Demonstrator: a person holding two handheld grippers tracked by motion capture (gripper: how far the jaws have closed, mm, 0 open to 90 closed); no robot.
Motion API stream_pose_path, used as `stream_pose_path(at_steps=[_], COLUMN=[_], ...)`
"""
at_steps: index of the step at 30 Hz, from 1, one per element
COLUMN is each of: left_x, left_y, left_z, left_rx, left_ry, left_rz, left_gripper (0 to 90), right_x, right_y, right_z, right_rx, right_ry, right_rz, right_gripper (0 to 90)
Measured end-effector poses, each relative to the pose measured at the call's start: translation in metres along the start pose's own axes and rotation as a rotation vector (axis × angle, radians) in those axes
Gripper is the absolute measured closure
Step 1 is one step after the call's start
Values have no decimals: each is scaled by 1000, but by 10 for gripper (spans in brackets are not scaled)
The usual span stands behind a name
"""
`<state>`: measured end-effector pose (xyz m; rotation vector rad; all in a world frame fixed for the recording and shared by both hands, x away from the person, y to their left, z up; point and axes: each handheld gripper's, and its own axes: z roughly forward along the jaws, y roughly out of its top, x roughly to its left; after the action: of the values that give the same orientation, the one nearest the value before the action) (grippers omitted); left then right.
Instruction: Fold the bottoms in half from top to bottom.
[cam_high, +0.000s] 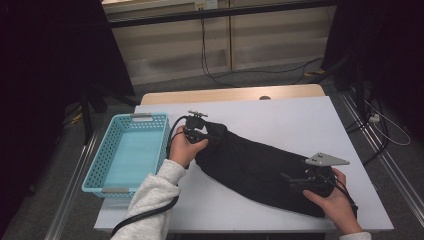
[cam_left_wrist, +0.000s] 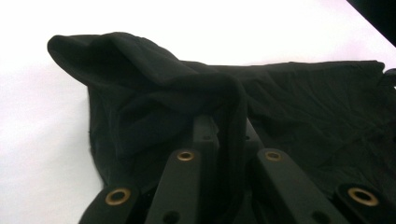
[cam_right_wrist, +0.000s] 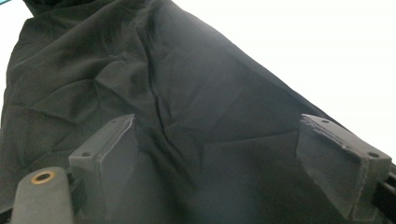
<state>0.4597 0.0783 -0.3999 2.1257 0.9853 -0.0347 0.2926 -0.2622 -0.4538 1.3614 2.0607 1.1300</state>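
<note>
A long black cloth (cam_high: 255, 167) lies slantwise on the white table (cam_high: 300, 120). My left gripper (cam_high: 202, 134) is at the cloth's upper left end. In the left gripper view its jaws (cam_left_wrist: 224, 128) are shut on a raised fold of the cloth (cam_left_wrist: 154, 79), which drapes over them. At the lower right end, my right gripper (cam_high: 292, 179) stands open over the cloth. In the right gripper view its grey pads (cam_right_wrist: 109, 140) stand wide apart with the flat cloth (cam_right_wrist: 187, 84) lying between and under them, not pinched.
A light blue plastic basket (cam_high: 95, 170) stands at the table's left edge, next to my left hand. Bare white tabletop stretches behind the cloth. Cables run across the floor behind the table, and dark stands flank both sides.
</note>
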Motion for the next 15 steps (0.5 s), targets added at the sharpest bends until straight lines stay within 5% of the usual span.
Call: stream_pose_path(at_steps=[5, 15], left_x=[-14, -53], left_y=[-3, -28], left_z=[5, 39], left_rx=[-40, -6], left_ry=[-24, -100], left_rz=[21, 130], left_gripper=[843, 827], right_x=[1, 4], right_y=[0, 1], right_z=[0, 2], right_rx=[-2, 9], right_ry=[3, -1], right_rz=[-6, -23], right_gripper=[130, 131])
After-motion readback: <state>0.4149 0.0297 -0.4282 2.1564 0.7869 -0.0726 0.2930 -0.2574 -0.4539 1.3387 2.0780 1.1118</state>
